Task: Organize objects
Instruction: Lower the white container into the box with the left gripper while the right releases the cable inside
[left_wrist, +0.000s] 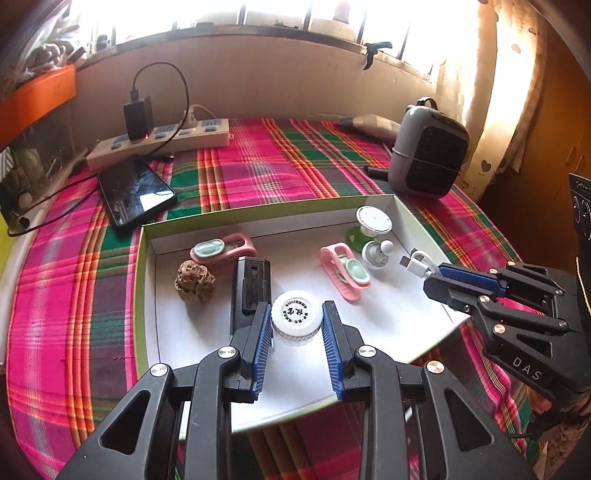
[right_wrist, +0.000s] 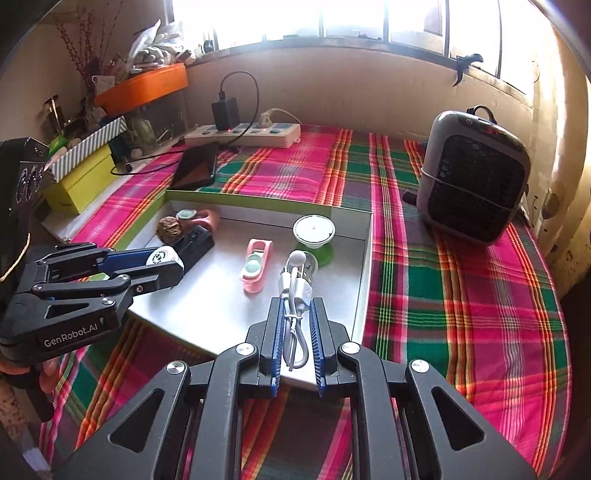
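While the left hand-held gripper is levelled over the tray, its pads bracket the jar there without contact; the cable is clamped by the right hand-held gripper above the tray's near edge.

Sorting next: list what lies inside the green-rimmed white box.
Two pink clips, brown walnut, black case, white jar, earbud, round stand. Floor beneath them hidden.

Woven plaid cloth is lying matt under the smooth cardboard tray, where a ribbed white plastic cap is gleaming beside a rough, wrinkled brown nut.
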